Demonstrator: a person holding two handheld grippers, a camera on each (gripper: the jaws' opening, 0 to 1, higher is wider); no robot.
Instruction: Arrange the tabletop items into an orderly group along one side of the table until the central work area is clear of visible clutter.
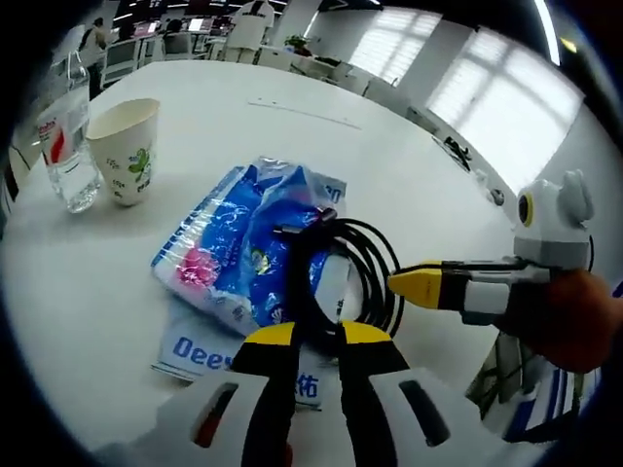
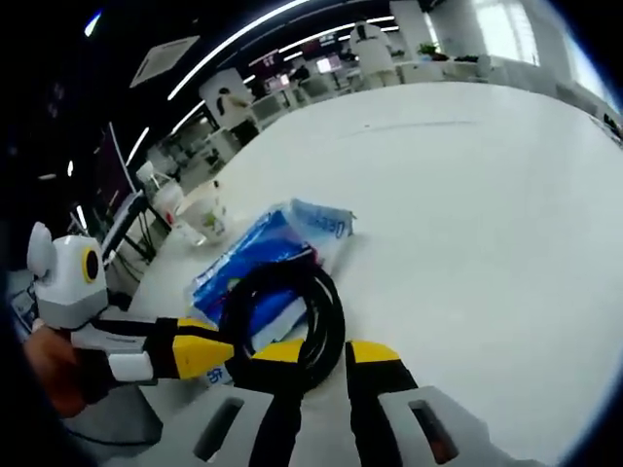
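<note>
With both grippers, left [image 1: 317, 336] and right [image 2: 314, 352], spread around the cable [image 1: 336, 277] on the blue pack [image 1: 248, 243], pinch the coil squarely before lifting.

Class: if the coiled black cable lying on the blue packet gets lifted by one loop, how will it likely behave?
The black cable looks thin and loosely coiled, so it would probably sag and uncoil. Resting on the glossy blue packet, it may slide or drag that packet along.

Left yellow-tipped two-jaw gripper [image 1: 318, 336] low, jaws parted, pointing forward. Right yellow-tipped gripper [image 2: 313, 353] likewise parted, reaching in from the side with jaws level. Bare hand [image 1: 569, 321] wrapped around the right gripper's handle.
</note>
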